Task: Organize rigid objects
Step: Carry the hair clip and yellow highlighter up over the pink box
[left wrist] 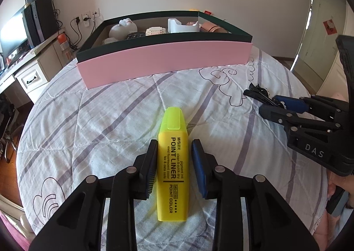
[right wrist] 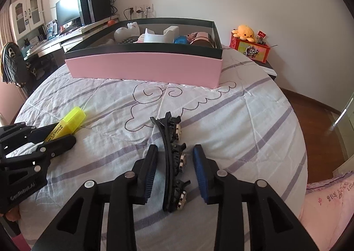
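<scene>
A yellow highlighter (left wrist: pixel 173 167) lies on the bed between the fingers of my left gripper (left wrist: pixel 174 147). The jaws are open around it, the left pad close to its side, the right pad a small gap away. It also shows in the right wrist view (right wrist: pixel 66 125). A black hair clip (right wrist: pixel 173 162) with small beads lies between the open fingers of my right gripper (right wrist: pixel 176 151), touching neither pad. The right gripper also shows in the left wrist view (left wrist: pixel 270 103) over the clip. A pink box (left wrist: pixel 163 61) with a dark rim stands further back on the bed, holding several items.
The quilted bed cover (left wrist: pixel 110 118) has purple stripes. A desk with a monitor and computer tower (right wrist: pixel 93 5) stands at the far left. A bedside stand with a red box and orange plush (right wrist: pixel 247 41) is at the back right. A pink pillow (right wrist: pixel 327 206) lies at the right.
</scene>
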Available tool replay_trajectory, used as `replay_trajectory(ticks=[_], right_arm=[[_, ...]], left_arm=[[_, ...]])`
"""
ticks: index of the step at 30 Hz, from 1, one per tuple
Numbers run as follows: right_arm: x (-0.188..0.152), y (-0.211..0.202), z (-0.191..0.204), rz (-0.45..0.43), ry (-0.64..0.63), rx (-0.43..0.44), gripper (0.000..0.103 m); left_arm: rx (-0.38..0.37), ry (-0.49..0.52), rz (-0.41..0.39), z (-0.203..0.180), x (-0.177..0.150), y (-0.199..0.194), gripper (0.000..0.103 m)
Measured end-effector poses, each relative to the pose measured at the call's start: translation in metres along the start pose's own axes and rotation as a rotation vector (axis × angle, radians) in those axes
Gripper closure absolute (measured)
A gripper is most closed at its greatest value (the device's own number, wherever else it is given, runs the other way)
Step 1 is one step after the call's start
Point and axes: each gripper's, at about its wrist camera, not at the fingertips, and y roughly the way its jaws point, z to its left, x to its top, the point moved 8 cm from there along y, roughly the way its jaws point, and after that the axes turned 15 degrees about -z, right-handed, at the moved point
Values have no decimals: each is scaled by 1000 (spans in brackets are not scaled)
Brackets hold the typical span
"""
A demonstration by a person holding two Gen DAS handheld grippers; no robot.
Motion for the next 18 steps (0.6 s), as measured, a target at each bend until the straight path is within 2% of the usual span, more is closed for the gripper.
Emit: replay_trajectory(ticks=[2,3,5,10,18], right_arm=[[0,-1,1,-6,-8,0,71],[0,-1,2,-9,-12,5,78],[0,-2,2,-15,-18,-3,83],[-3,-10,1,-15,28,25,84],[-3,-30,14,-28,117,131,84]], left_arm=[[3,6,-2,-1,0,0,72],[5,7,-4,-1,0,0,73],[12,19,-7,-2,0,-1,76],[34,58,-16,-5,1,-5,76],[31,28,-39,-1,7,-28,76]])
